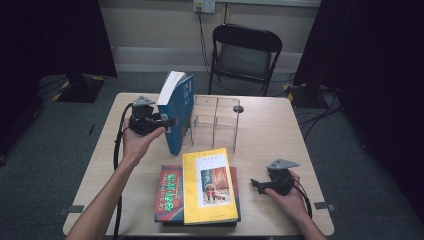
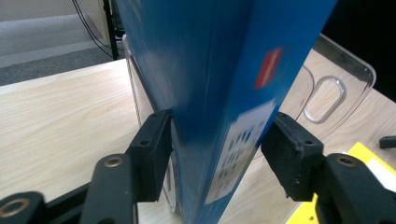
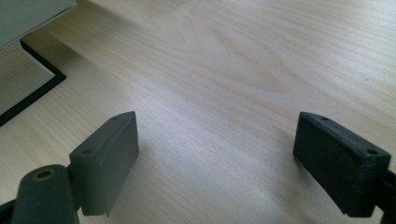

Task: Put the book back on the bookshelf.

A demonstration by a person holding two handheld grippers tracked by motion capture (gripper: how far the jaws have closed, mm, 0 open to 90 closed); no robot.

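Black rubbery pads of the left gripper (image 2: 212, 158) are clasping the blue book (image 2: 219, 93) across its thickness, one pad on each cover, with the spine facing the camera. In the high view that gripper (image 1: 170, 121) is holding the book (image 1: 177, 112) tilted, its lower corner resting on or just above the worktop (image 1: 270, 135), touching or just beside the left wall of the clear acrylic book rack (image 1: 216, 120). By my judgement the step in hand is standing this book in the rack; the next move is calling for righting the book and sliding it between the rack's thin transparent dividers without knocking the light rack aside.

Glossy and stiff, the book's cover is carrying a pale printed label and a small red mark. Nearer the person, a yellow paperback (image 1: 209, 185) is lying flat on top of a red book (image 1: 169, 194), both waiting on the pale wood-grain worktop.

Resting on the worktop to the right of that stack, the right gripper (image 1: 256, 185) is lying released, its jaws spread wide with nothing between them.
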